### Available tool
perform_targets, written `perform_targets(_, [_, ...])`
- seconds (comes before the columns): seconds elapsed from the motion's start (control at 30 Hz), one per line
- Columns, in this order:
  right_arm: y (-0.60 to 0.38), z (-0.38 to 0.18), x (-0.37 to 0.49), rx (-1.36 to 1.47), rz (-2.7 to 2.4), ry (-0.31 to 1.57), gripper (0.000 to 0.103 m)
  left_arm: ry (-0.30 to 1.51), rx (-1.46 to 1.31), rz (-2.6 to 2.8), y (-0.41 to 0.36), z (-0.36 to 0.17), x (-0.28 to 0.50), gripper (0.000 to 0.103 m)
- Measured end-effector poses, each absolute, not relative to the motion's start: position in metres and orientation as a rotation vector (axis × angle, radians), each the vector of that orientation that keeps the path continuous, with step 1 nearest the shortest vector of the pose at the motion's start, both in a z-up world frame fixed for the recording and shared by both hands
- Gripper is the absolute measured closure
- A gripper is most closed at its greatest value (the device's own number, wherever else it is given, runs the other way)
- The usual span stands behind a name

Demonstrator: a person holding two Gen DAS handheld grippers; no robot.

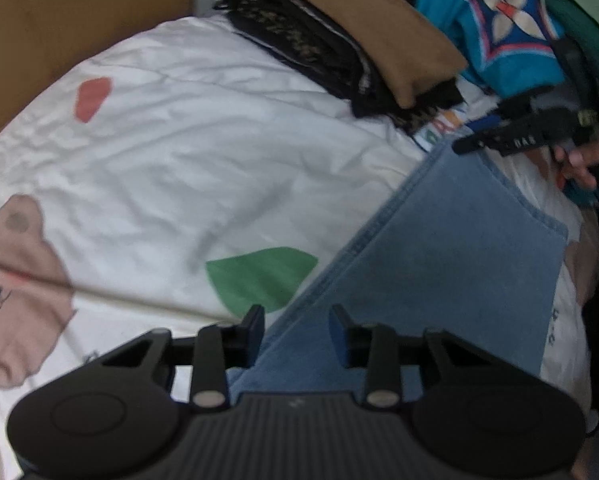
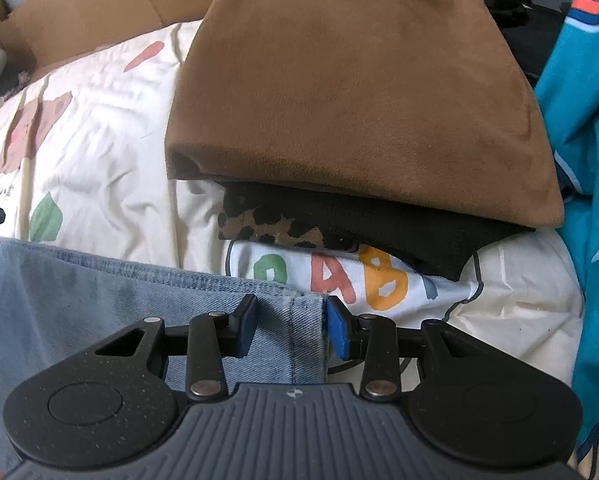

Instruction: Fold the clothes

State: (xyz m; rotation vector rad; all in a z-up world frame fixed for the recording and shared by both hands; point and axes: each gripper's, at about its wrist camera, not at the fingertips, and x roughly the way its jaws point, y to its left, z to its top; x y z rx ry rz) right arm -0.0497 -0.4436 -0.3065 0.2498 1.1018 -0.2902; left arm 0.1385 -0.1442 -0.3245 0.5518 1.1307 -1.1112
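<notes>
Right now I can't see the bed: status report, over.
Left tool open over jeans. Right tool open at the jeans hem. Folded stack just beyond, not blocking.

The right tool (image 2: 287, 326) has its two fingers spread apart over the hemmed corner of a pair of light blue jeans (image 2: 99, 300), the hem's edge running just beside the blue-padded finger (image 2: 339, 330). The jeans lie on a white bedsheet (image 2: 111, 160) printed with coloured shapes and letters. Just beyond them sits a folded stack: a brown garment (image 2: 359, 92) on top of a black leopard-print one (image 2: 339, 228). A teal patterned cloth (image 2: 587, 140) hangs at the right.
</notes>
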Motion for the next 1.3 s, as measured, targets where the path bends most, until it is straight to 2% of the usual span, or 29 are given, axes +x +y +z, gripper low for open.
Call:
perform_targets(0.1, [-0.444,-0.308,-0.048,0.236,-0.283,1.115,0.06,1.134,0.567,-1.126,-0.15,-0.332,0.136,0.069])
perform_targets(0.17, [-0.446,-0.309,-0.047,0.232,-0.277,1.119,0.06,1.14,0.576,-1.134,-0.152,-0.337,0.136,0.076])
perform_targets(0.23, [-0.446,-0.31,-0.047,0.218,-0.271,1.121,0.061,1.139,0.584,-1.141,-0.153,-0.341,0.134,0.077])
perform_targets(0.27, [-0.445,-0.309,-0.048,0.206,-0.27,1.119,0.068,1.135,0.591,-1.139,-0.153,-0.342,0.133,0.079])
perform_targets(0.3, [-0.445,-0.308,-0.048,0.197,-0.269,1.116,0.08,1.13,0.599,-1.137,-0.153,-0.343,0.132,0.08])
perform_targets(0.43, [-0.442,-0.303,-0.051,0.167,-0.268,1.101,0.085,1.11,0.606,-1.124,-0.152,-0.345,0.132,0.096])
perform_targets(0.5, [-0.44,-0.3,-0.053,0.147,-0.27,1.085,0.086,1.092,0.618,-1.125,-0.151,-0.344,0.132,0.101])
perform_targets(0.7, [-0.439,-0.289,-0.055,0.13,-0.289,1.042,0.087,1.08,0.617,-1.122,-0.149,-0.339,0.13,0.101])
perform_targets(0.73, [-0.439,-0.287,-0.054,0.127,-0.292,1.036,0.087,1.085,0.624,-1.121,-0.149,-0.34,0.13,0.096])
perform_targets(0.77, [-0.44,-0.286,-0.054,0.128,-0.295,1.031,0.087,1.091,0.632,-1.12,-0.149,-0.341,0.129,0.087])
perform_targets(0.83, [-0.441,-0.285,-0.053,0.126,-0.3,1.024,0.087,1.073,0.669,-1.126,-0.149,-0.343,0.126,0.079])
perform_targets(0.87, [-0.441,-0.285,-0.052,0.121,-0.301,1.023,0.087,1.063,0.689,-1.129,-0.149,-0.345,0.124,0.08])
perform_targets(0.97, [-0.441,-0.29,-0.049,0.118,-0.304,1.039,0.087,1.046,0.685,-1.143,-0.144,-0.346,0.122,0.096])
perform_targets(1.03, [-0.442,-0.295,-0.047,0.123,-0.308,1.054,0.087,1.025,0.695,-1.152,-0.142,-0.345,0.121,0.1])
perform_targets(1.3, [-0.445,-0.31,-0.039,0.139,-0.312,1.107,0.086,0.976,0.702,-1.134,-0.141,-0.341,0.119,0.103])
